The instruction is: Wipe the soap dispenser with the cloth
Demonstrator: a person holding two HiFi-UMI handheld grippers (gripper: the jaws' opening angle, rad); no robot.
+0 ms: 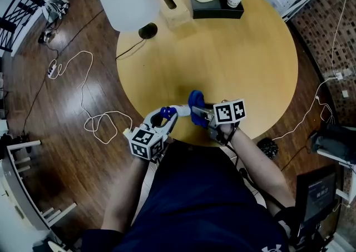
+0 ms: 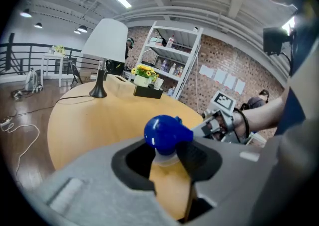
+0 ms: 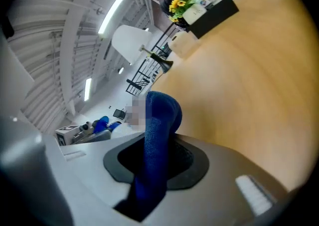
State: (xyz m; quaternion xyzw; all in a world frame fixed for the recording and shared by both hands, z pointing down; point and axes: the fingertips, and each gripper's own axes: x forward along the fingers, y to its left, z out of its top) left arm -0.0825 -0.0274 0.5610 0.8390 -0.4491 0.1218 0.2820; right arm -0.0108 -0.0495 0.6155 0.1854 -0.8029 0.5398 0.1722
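Observation:
My left gripper (image 1: 167,118) is shut on the soap dispenser (image 1: 179,110), a pale bottle with a blue pump head (image 2: 164,132), held over the table's near edge. In the left gripper view the bottle (image 2: 167,185) sits between the jaws of the left gripper (image 2: 167,157), with the pump head above them. My right gripper (image 1: 201,116) is shut on a blue cloth (image 1: 194,103), which stands up out of the jaws of the right gripper (image 3: 154,157) as a folded blue strip (image 3: 158,130). The cloth is right beside the dispenser's end; whether they touch I cannot tell.
On the far side of the round wooden table (image 1: 233,56) stand a white-shaded lamp (image 1: 129,0), a tissue box (image 1: 173,9), and a black tray (image 1: 217,9) with sunflowers and a cup. White cables (image 1: 83,78) trail across the floor at left.

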